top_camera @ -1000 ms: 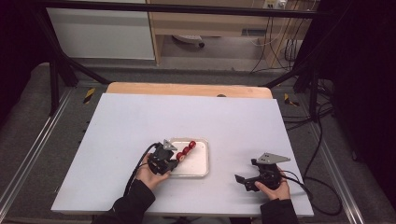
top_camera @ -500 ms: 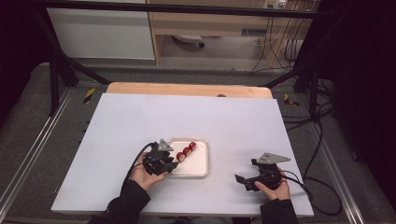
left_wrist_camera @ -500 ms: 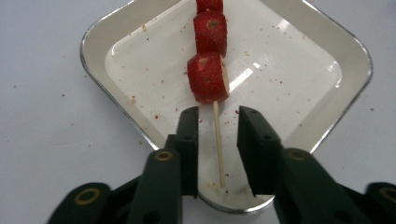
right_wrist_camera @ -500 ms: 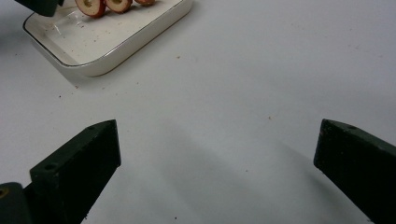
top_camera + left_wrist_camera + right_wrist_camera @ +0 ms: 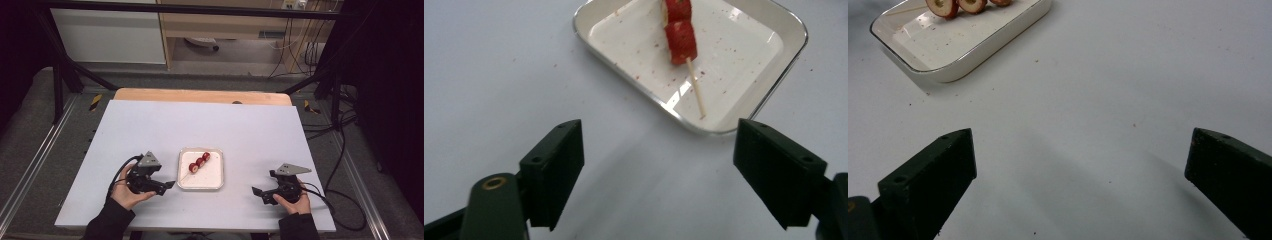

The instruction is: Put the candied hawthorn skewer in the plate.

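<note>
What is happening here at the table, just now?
A person holds a claw in each hand over a white table. A skewer of red fruit pieces lies in a small white tray. The left claw, open, is beside the tray and touches nothing. The right claw, also open, is farther off.

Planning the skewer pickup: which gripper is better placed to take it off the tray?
Left, probably. The left gripper sits right beside the tray, jaws open toward the skewer's bare stick end. The right gripper lies farther off, also open.
</note>
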`<state>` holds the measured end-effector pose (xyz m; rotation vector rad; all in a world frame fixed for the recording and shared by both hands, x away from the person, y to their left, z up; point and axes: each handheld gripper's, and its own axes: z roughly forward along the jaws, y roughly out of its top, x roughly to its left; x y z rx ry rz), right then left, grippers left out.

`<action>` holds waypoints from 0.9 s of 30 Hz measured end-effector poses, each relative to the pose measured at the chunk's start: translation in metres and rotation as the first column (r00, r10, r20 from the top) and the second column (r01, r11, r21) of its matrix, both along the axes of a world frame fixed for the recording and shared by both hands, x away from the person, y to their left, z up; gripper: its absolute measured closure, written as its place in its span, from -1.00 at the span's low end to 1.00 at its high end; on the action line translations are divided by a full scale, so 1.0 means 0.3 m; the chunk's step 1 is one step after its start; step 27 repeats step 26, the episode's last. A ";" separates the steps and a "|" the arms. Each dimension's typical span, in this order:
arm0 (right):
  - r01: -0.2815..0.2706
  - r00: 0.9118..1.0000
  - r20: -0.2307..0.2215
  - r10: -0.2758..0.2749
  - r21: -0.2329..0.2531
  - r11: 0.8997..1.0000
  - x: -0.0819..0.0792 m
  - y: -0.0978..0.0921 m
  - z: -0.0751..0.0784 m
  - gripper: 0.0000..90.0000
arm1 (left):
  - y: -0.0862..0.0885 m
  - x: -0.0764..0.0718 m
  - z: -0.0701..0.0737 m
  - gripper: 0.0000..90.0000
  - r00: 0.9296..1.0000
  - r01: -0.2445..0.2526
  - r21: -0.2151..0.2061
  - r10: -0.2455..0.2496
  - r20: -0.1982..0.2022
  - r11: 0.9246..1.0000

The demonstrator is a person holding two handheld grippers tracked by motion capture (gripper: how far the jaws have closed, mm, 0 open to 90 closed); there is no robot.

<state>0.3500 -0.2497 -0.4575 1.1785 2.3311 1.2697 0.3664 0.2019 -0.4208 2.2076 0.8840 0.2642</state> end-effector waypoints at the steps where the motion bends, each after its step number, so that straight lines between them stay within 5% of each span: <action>1: 0.001 1.000 -0.004 -0.001 0.000 1.000 0.000 0.000 0.000 -0.99 | 0.022 -0.004 -0.006 -0.60 1.000 -0.009 -0.008 0.009 0.001 1.000; 16: -0.002 1.000 -0.019 0.002 -0.017 1.000 -0.001 0.002 -0.005 -0.99 | 0.222 -0.071 -0.096 -0.81 0.995 -0.094 -0.080 0.095 0.011 0.992; 27: -0.005 0.999 -0.035 0.005 -0.025 1.000 0.000 0.002 -0.005 -0.99 | 0.248 -0.072 -0.108 -0.81 0.994 -0.105 -0.081 0.107 0.021 0.991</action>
